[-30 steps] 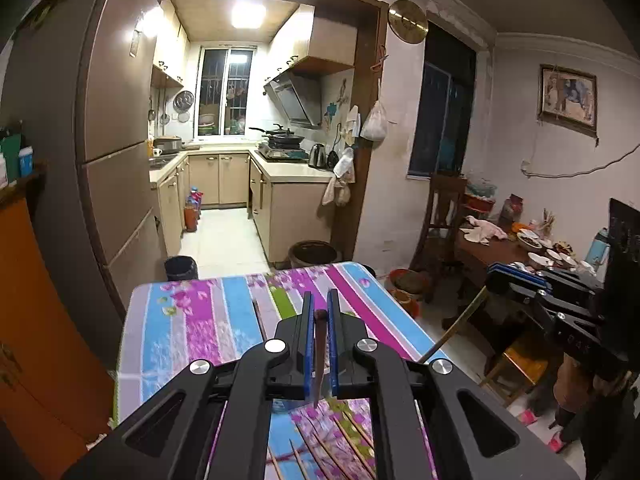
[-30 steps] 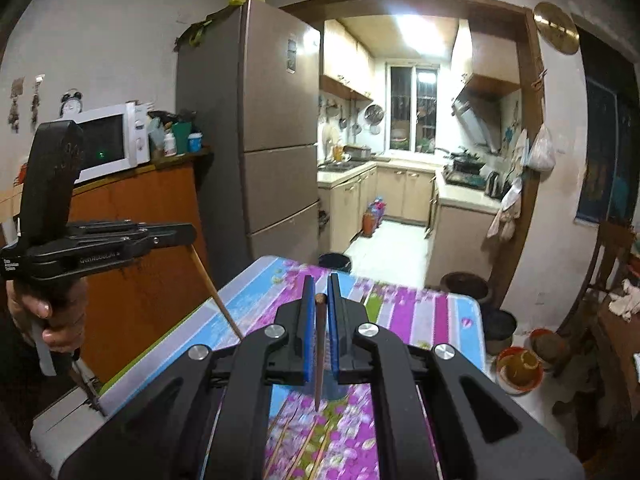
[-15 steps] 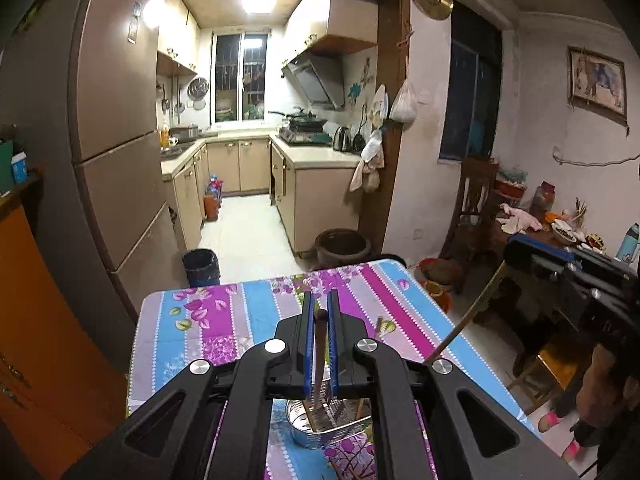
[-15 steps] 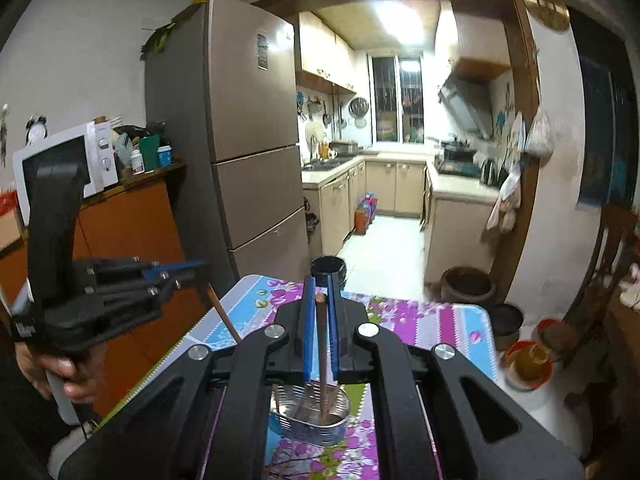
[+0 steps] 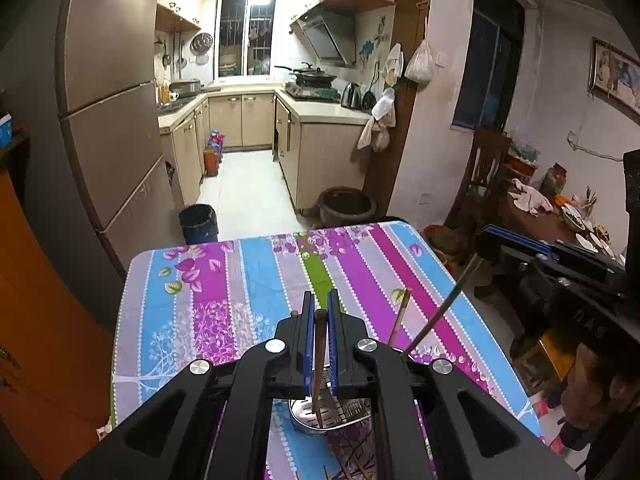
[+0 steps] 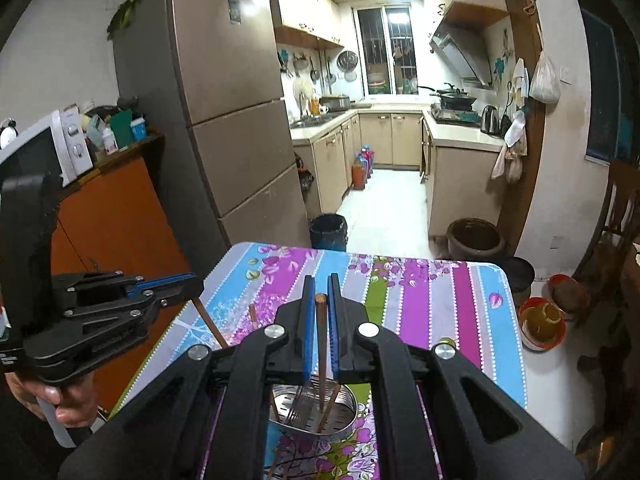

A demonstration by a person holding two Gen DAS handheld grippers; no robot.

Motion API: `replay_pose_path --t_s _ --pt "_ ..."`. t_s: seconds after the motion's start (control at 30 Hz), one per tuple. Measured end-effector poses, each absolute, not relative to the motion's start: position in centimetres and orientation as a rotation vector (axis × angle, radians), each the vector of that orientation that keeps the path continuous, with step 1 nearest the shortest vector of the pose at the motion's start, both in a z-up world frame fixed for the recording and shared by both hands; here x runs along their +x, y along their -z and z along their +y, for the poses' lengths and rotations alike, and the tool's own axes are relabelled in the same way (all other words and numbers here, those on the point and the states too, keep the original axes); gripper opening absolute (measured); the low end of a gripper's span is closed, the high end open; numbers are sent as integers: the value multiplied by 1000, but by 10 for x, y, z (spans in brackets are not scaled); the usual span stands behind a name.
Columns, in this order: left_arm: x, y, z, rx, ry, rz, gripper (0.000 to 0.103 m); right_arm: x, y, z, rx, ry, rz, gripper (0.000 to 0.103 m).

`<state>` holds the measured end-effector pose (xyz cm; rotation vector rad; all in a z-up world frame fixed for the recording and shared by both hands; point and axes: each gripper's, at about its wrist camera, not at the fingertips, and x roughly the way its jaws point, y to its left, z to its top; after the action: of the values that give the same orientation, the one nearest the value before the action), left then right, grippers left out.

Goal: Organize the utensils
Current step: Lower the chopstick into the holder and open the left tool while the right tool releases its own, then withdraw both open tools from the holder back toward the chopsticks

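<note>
In the left wrist view my left gripper (image 5: 320,300) is shut on a brown chopstick (image 5: 319,360), whose lower end dips into a perforated metal utensil holder (image 5: 340,418) on the striped floral tablecloth (image 5: 260,280). The right wrist view shows my right gripper (image 6: 320,284) shut on a second chopstick (image 6: 321,344) that points down into the same holder (image 6: 344,416). Each gripper shows in the other's view: the right one (image 5: 492,240) with its slanting chopstick (image 5: 440,312), the left one (image 6: 188,284) held by a hand (image 6: 68,404). Another chopstick (image 5: 400,316) leans in the holder.
A few loose chopsticks (image 5: 352,472) lie on the cloth near me. Left of the table stand an orange cabinet (image 6: 120,216) and a fridge (image 6: 232,120). Beyond its far edge are a dark bin (image 6: 328,232) and a clay pot (image 6: 474,238). Bowls (image 6: 542,320) sit on the floor at right.
Both grippers have moved forward and down over the table. The metal holder has come into view beneath them, and both chopsticks' lower ends now reach into it.
</note>
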<state>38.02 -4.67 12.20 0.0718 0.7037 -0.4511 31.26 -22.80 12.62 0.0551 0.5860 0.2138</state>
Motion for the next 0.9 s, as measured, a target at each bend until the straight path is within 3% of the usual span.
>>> replay_pose_path --t_s 0.27,0.3,0.33,0.37,0.4,0.47,0.9 --pt "391 -115 -53 91 438 747 8 329 -119 -218 28 -194 656 6" --pt "392 -114 -53 93 424 745 8 331 -118 -217 25 -187 660 8" --pt "394 -112 -52 98 414 745 8 332 -117 -217 24 -183 660 17" --pt "396 -111 -53 102 410 748 12 334 -117 -216 24 -180 659 28" --pt "396 -110 -53 113 401 746 16 334 -117 -216 24 -176 654 30" --pt "395 -110 -52 116 390 731 43 332 -118 -217 18 -169 637 30" --pt "364 -123 -30 140 313 598 44 299 -131 -245 32 -171 567 30"
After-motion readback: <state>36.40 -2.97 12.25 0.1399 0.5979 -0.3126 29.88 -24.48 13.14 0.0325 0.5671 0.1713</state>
